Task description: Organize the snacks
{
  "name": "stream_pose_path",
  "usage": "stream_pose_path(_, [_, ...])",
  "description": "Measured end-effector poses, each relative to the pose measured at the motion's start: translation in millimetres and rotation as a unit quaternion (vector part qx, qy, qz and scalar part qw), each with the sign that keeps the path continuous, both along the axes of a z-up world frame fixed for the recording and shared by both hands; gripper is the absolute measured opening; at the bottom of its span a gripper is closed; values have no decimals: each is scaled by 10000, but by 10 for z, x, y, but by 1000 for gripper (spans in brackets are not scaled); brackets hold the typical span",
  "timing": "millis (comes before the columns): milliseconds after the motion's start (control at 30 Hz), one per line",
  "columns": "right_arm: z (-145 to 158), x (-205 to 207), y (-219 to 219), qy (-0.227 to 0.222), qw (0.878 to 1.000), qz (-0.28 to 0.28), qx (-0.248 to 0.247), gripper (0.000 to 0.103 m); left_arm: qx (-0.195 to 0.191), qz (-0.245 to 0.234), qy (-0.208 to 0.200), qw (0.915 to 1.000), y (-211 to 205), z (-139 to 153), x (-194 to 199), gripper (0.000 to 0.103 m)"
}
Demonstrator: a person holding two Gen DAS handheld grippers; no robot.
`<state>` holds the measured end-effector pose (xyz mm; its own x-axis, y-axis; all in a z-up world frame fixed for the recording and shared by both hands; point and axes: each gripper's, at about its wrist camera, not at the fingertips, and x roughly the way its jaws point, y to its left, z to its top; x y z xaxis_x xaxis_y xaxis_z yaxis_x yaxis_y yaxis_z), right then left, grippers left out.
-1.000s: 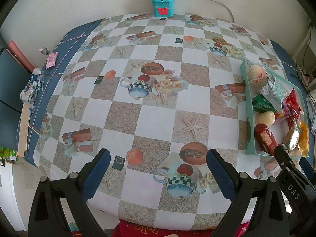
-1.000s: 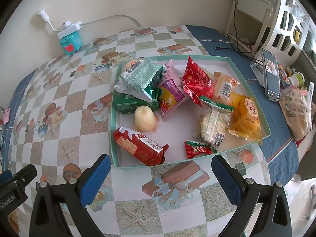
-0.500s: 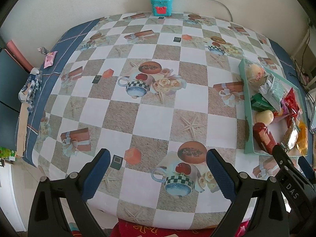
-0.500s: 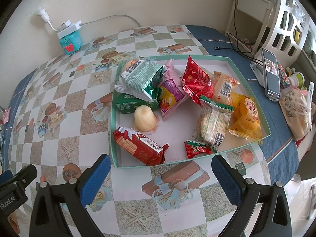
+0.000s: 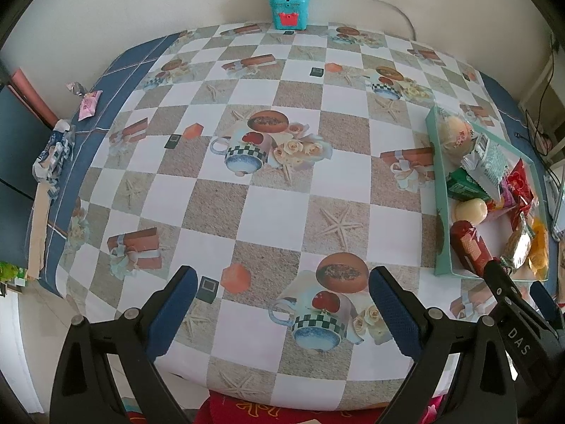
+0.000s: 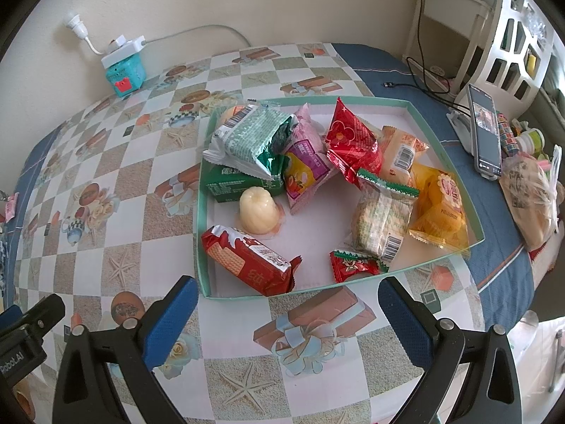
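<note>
**Snack tray full, both grippers hovering with nothing in them**

So the snacks are all piled in a shallow green tray with a white floor, sitting on the right half of the table. Nearest the front edge is a red wafer pack lying at an angle, and just behind it a pale yellow jelly cup. Left back corner has a silver-green packet resting on top of a dark green box. Next to those is a pink packet, then a red bag leaning up behind it. On the right side there's a clear cracker pack with a green-toothed seal, an orange bag against the right wall, and a small red packet by the front wall.

The right gripper is just in front of the tray, above the tablecloth, fingers spread wide with nothing between them. The left gripper is off to the left over bare tablecloth, fingers also wide apart and empty; the tray shows at the right edge of its view.

Further out: a teal box with a white power strip on top against the back wall, and a phone propped on a stand to the right of the tray.
</note>
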<state>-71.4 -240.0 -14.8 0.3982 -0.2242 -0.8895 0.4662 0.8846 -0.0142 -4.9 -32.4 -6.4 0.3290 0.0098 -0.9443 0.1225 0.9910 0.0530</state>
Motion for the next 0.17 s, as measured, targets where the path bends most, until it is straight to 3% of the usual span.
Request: stream_pose_path(167, [0, -1, 0, -1, 10000, 2, -1, 103, -28, 15, -19, 10000, -9, 19, 1, 98])
